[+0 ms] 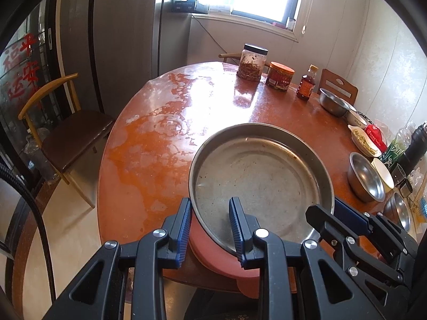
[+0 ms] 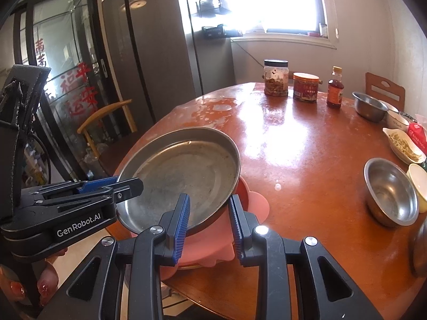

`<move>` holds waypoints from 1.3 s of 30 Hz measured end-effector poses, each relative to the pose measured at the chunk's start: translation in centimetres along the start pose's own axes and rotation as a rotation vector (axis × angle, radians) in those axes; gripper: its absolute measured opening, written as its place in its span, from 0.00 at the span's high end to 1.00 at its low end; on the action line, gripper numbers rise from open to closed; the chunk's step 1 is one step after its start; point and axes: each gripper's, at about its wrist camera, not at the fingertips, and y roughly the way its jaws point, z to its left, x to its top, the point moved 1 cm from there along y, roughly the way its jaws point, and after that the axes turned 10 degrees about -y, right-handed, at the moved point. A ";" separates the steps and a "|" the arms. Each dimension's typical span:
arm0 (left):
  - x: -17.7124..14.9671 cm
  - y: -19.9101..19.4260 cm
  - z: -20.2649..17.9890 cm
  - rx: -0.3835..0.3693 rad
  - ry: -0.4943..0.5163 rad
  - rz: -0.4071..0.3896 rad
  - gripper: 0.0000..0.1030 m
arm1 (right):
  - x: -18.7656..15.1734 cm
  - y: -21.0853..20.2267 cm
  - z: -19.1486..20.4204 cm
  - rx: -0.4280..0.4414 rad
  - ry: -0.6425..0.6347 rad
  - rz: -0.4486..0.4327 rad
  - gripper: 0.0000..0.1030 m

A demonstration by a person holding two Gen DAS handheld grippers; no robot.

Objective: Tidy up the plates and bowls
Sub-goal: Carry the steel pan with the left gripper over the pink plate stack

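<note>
Both grippers, left gripper (image 1: 210, 225) and right gripper (image 2: 209, 220), sit open astride the steel pan's (image 1: 260, 176) rim above the pink plate (image 2: 213, 250).

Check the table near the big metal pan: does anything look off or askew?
The metal pan sits tilted on a pink plate that overhangs the table's near edge, with both grippers' jaws straddling the pan's rim. The tabletop's far left part shows pale, patchy blotches, either worn finish or residue; I cannot tell which.
</note>
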 end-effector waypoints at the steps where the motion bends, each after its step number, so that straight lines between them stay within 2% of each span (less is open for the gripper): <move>1: 0.0 0.2 0.0 0.001 0.000 0.002 0.72 | 0.0 0.2 0.0 0.001 0.001 0.006 0.70; 15: -0.6 1.9 0.3 0.012 -0.002 0.031 0.72 | -0.6 2.1 0.1 -0.007 -0.012 0.041 0.70; 39: -1.3 2.1 0.4 0.028 0.002 0.035 0.72 | -1.2 3.3 0.9 -0.012 -0.053 0.091 0.68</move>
